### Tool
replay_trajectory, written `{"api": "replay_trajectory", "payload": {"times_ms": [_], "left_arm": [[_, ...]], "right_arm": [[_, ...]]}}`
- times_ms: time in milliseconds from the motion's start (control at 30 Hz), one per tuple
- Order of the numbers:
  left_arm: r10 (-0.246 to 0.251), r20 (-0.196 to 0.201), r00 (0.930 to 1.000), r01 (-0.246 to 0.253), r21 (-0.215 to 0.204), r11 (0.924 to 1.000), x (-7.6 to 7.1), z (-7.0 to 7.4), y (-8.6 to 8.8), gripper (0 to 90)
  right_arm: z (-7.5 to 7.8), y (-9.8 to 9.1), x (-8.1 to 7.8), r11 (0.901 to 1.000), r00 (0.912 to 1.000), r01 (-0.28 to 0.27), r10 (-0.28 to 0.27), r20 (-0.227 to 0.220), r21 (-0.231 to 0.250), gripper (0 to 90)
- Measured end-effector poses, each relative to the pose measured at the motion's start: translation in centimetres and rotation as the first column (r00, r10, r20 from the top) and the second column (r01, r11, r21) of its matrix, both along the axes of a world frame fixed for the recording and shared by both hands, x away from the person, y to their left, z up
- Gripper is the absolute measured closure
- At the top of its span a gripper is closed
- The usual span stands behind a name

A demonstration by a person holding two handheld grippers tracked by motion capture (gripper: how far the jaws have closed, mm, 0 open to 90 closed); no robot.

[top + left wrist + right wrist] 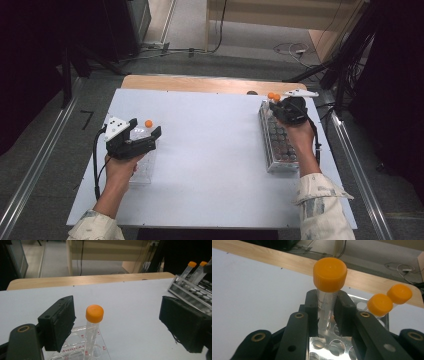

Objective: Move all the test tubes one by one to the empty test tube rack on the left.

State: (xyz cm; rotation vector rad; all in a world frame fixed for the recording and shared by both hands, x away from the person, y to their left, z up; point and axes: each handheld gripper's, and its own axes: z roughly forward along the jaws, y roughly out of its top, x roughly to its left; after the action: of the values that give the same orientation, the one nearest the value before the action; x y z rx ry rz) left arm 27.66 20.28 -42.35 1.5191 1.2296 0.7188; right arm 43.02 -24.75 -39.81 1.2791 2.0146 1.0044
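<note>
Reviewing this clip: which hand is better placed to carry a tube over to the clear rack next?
Right. The right gripper is shut on an orange-capped tube above the metal rack. The left gripper is open, its fingers apart from the tube standing in the clear rack.

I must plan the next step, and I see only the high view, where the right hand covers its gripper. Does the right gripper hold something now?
Observer: Yes. In the right gripper view, the right gripper is shut on a capped tube, above the metal rack.
Operator: And the left gripper, does it grip its tube?
Observer: No. In the left gripper view, the left gripper is open. The standing tube is between the jaws, untouched, in a clear plastic rack.
Operator: Is there writing on that rack?
Observer: Yes, red labels beside the holes; one reads A2.
</note>
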Motion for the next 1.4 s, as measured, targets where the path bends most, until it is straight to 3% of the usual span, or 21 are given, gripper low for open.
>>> {"api": "replay_trajectory", "payload": {"times_ms": [167,433,733,867,933,967,1100,1400], "left_arm": [[0.005,0.009,0.9999,-0.005,0.046,0.9989,-0.2,0.1,-0.4,10.1],[0.011,-0.002,0.9999,-0.011,0.059,0.9982,-0.1,0.1,-0.3,10.1],[0.007,0.008,0.9999,-0.007,0.051,0.9987,-0.1,0.1,-0.4,10.2],[0.005,0.009,0.9999,-0.005,0.049,0.9988,-0.2,0.2,-0.4,10.2],[0.003,0.009,1.0000,-0.003,0.050,0.9987,-0.2,0.2,-0.4,10.2],[0.002,0.010,0.9999,-0.002,0.051,0.9987,-0.2,0.2,-0.4,10.4],[0.003,0.015,0.9999,-0.004,0.045,0.9990,-0.3,0.2,-0.3,10.4],[-0.006,0.018,0.9998,0.005,0.037,0.9993,-0.4,0.3,-0.3,10.5]], "right_arm": [[1.2,0.0,-0.5,1.0000,0.9998,-0.006,0.006,0.020,0.006,72.2],[2.5,0.0,-1.4,0.9999,0.9995,-0.010,0.010,0.031,0.009,72.2],[3.5,2.1,-2.9,0.9942,0.9937,-0.107,0.107,0.034,0.010,72.2],[3.3,4.3,-3.6,0.9834,0.9830,-0.182,0.181,0.028,0.001,72.2],[3.3,4.7,-3.7,0.9810,0.9806,-0.194,0.194,0.028,0.000,72.2],[3.2,5.7,-4.0,0.9747,0.9743,-0.224,0.223,0.028,0.000,72.2],[2.9,7.0,-4.5,0.9669,0.9666,-0.255,0.255,0.025,0.005,72.2],[1.6,10.7,-5.5,0.9376,0.9379,-0.347,0.347,0.007,0.022,72.2]]}}
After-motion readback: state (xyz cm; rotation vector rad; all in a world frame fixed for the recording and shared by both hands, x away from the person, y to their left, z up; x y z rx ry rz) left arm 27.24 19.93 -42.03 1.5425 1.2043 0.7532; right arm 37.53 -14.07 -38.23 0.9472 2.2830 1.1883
